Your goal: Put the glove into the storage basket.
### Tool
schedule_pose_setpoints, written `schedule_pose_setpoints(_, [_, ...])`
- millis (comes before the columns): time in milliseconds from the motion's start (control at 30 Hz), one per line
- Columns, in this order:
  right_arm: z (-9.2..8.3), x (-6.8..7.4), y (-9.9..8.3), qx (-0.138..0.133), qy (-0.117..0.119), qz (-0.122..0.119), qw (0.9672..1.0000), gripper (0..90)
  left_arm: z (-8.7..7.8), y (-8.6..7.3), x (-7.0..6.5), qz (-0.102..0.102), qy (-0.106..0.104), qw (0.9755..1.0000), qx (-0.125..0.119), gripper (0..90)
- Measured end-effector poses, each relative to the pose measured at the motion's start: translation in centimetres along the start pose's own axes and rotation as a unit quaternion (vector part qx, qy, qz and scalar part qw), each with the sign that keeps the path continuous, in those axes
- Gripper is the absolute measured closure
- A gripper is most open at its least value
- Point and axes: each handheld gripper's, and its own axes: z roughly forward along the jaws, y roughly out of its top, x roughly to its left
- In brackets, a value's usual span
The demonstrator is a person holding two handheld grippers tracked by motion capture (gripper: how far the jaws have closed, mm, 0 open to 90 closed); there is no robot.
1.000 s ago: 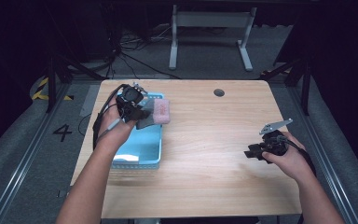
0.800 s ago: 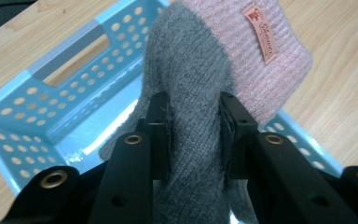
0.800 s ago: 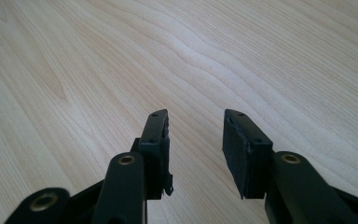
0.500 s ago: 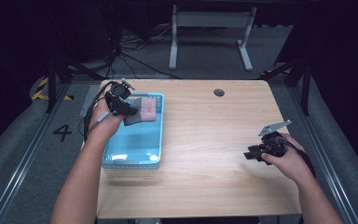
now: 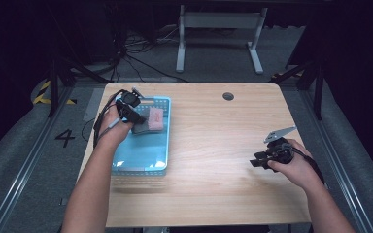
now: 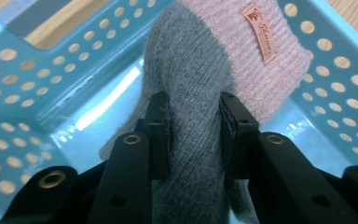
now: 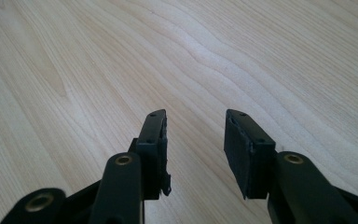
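— Comparing with a second ago, what has changed? The left tool (image 5: 135, 114), clamped on a grey and pink knitted sock (image 6: 200, 88), has travelled from above the near half of the blue basket (image 5: 141, 167) to its far end and sunk lower.

— And the right tool (image 7: 193, 140)?

— It rests on the bare wooden surface (image 5: 213, 145) well apart from the basket, hardly shifted; its jaws have just been opening wider, with nothing between them.

— So what does that mean for the work?

— The sock looks close to being set down inside the basket. The judgement is that only the release is left.

— Where does the sock sit relative to the left tool?

— In the left gripper view its grey middle is pinched between the two pads (image 6: 161, 128), which press into the knit. The pink cuff with its small label (image 6: 260, 32) reaches ahead of the jaws toward the perforated wall, and the grey end trails back beneath the tool over the basket floor.
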Motion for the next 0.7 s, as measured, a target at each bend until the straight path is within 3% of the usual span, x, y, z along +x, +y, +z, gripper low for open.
schedule_pose_setpoints(233, [0.2,0.1,-0.1,0.0,-0.001,-0.004,1.0,59.4,2.2,0.3,0.1,0.007,-0.002,0.9996,0.026,68.3])
schedule_pose_setpoints(533, [0.4,0.2,0.0,0.002,-0.001,-0.008,1.0,59.1,3.6,0.7,0.1,0.006,-0.005,0.9993,0.036,67.4])
schedule_pose_setpoints(700, [0.3,0.2,0.0,0.0,-0.002,-0.008,1.0,58.7,4.6,0.9,-0.1,0.015,0.008,0.9988,0.046,65.0])
